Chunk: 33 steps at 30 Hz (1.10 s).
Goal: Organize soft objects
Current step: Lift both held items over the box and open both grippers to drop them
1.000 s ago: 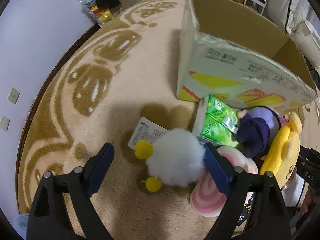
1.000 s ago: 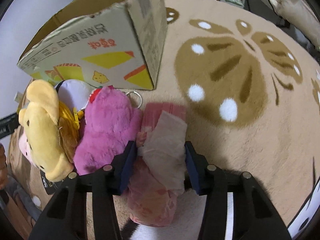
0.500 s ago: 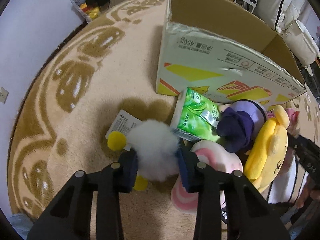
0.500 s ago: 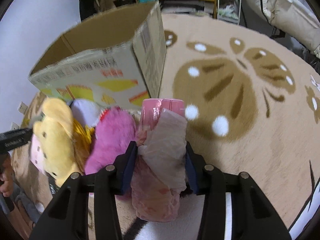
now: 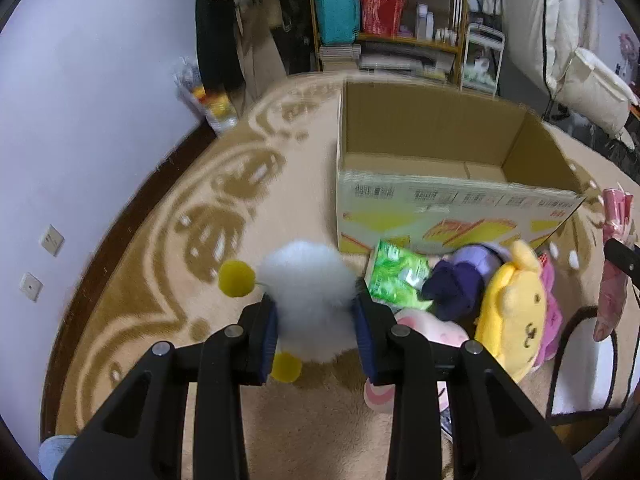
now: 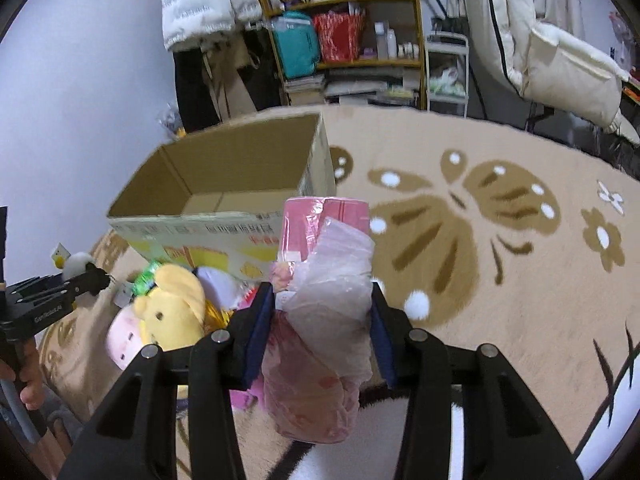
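Note:
My left gripper [image 5: 315,330] is shut on a white fluffy plush [image 5: 306,280] with yellow pom-poms, held above the rug. My right gripper [image 6: 322,322] is shut on a pink plastic-wrapped soft pack [image 6: 320,280], also lifted. An open cardboard box [image 5: 452,196] stands just beyond both; in the right wrist view the box [image 6: 224,196] shows a bare bottom. On the rug in front of it lie a green pouch [image 5: 394,274], a purple plush [image 5: 460,280], a yellow plush [image 5: 516,312] and a pink-white plush [image 5: 424,332].
A beige rug [image 6: 500,240] with brown butterfly patterns covers the floor. Shelves [image 6: 344,40] with bags and bottles stand at the back, white coats [image 6: 540,40] hang at right. A wall [image 5: 80,120] runs along the left. A hand [image 6: 28,388] grips the left tool's handle.
The left gripper closed on the white plush and lifted it. The right gripper rose with the pink pack. Both views tilted upward, so the box's inside and the shelves came into sight.

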Motion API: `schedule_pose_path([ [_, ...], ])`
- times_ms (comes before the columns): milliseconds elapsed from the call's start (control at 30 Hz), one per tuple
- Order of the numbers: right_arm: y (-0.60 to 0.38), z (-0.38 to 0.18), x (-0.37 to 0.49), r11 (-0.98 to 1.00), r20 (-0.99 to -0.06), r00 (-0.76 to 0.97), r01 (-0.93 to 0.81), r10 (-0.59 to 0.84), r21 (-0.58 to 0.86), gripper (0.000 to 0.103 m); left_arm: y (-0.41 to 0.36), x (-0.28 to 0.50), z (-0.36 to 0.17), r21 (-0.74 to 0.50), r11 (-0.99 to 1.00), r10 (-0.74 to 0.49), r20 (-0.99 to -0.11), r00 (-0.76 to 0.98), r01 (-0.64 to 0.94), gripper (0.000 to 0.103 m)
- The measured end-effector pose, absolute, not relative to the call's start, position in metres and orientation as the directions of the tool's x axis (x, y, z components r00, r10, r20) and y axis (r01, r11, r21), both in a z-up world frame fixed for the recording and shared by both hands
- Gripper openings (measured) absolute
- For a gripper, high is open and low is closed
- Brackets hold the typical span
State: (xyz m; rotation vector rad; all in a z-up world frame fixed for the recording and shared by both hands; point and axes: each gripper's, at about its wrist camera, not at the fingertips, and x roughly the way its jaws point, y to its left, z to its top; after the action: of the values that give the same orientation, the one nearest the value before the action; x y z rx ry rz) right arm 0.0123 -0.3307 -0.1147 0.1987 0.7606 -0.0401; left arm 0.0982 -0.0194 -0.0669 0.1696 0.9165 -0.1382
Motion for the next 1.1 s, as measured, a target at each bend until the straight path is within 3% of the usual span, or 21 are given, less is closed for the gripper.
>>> schedule_pose_path([
  [433,-0.320,-0.058,-0.008,0.978,-0.547,0.834,0.054,0.067,0.203,0.048,-0.027,0.059,0.013,0.147,0.968,-0.074,-0.601,0.796,0.201,0.032],
  [667,-0.310,-0.033,0.002,0.980,-0.484,0.871,0.011,0.088,0.198,0.048,-0.045,0.068,0.036,0.157,0.966,-0.088,-0.547,0.833,0.205,0.032],
  [1100,-0.298,-0.023,0.061,0.990,-0.474,0.875,-0.039,0.098,0.133,0.048,-0.051,0.116,0.050,0.161,0.970,-0.074,-0.513,0.855,0.180,0.032],
])
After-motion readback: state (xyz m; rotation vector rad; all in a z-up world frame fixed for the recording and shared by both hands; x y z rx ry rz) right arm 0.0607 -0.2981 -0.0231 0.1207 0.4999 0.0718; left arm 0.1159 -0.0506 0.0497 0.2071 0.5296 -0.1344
